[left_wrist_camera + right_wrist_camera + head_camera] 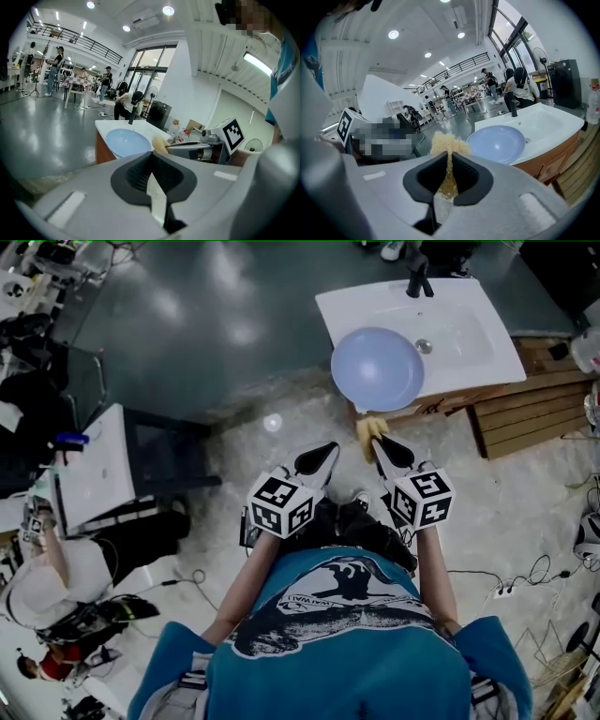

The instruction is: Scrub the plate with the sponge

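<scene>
Sponge [446,140] pinched in right hand-held gripper [449,158], near plate [497,143].

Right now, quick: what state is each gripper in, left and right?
Left gripper: closed, nothing between its jaws.
Right gripper: closed on the yellow sponge.

plate [377,368] on sink [469,334] rim, faucet [418,277] behind
</scene>
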`<state>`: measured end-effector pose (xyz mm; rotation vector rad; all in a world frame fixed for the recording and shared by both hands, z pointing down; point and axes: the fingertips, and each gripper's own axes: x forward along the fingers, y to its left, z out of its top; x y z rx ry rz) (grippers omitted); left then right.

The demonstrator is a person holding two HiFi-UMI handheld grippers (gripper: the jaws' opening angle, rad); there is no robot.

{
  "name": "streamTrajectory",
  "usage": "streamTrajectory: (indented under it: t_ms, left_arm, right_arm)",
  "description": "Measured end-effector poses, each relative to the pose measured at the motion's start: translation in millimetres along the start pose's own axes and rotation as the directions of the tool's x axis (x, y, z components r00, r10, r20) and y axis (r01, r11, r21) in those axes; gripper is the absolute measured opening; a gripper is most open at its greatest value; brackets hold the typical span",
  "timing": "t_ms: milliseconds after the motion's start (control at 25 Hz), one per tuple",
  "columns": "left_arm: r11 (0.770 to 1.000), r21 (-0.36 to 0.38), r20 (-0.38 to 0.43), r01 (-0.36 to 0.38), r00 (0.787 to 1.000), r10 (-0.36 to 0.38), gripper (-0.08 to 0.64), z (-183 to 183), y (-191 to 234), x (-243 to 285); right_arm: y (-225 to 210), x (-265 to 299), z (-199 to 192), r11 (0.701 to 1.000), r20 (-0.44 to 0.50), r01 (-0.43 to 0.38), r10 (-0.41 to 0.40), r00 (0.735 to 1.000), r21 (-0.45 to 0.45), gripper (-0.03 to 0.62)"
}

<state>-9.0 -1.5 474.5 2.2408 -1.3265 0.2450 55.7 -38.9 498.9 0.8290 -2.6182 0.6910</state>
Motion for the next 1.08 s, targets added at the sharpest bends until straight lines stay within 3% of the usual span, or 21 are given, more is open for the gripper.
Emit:
streamTrajectory:
  t_ms: [320, 1080]
  left_arm:
    - [0.999, 0.012, -0.015, 0.053, 0.999, -0.052, 0.012, -4, 6, -15]
    - [0.996, 0.000, 0.012, 0.092, 0.996, -0.092, 0.012, -13, 28, -43]
  right_arm:
    - [17, 4, -3, 0.998, -0.009, 0.056, -0.056, 0.998, 0.010, 0.027]
    - [53, 16, -12, 0.996, -0.032, 0.091, -0.092, 0.995, -0.014, 0.026]
